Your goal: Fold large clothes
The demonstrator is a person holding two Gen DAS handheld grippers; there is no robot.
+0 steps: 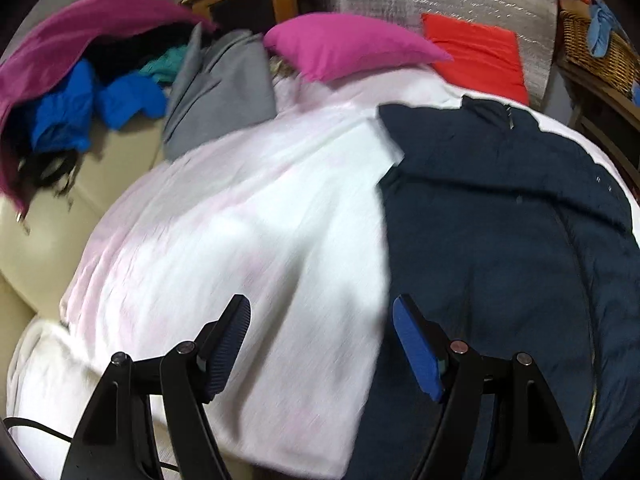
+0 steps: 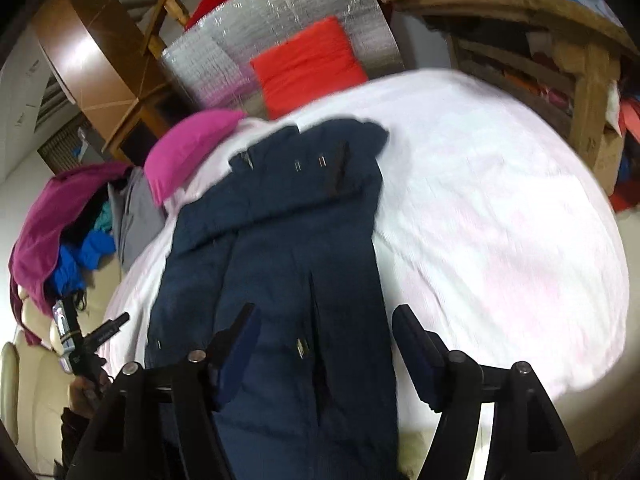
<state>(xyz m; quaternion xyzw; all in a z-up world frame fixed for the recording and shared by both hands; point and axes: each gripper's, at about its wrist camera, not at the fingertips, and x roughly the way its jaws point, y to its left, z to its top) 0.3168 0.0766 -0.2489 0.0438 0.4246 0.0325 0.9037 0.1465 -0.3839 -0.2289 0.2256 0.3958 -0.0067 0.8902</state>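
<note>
Blue-padded left tongs [image 1: 322,344] spread wide, pinching nothing, above white bedding [image 1: 248,216]. Right tongs [image 2: 324,344] likewise spread and empty, hovering over navy coat [image 2: 280,240]. Coat laid lengthwise on bed, collar toward pink pillow [image 2: 192,140]. Likely bulky, soft, heavy for one grip; best taken at hem corners or shoulder seams, both tongs together.

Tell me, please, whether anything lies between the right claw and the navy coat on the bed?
Nothing visible does. The right claw hangs open directly over the navy coat, which lies spread on the white bedcover; the pink pillow sits off beyond its collar.
</note>
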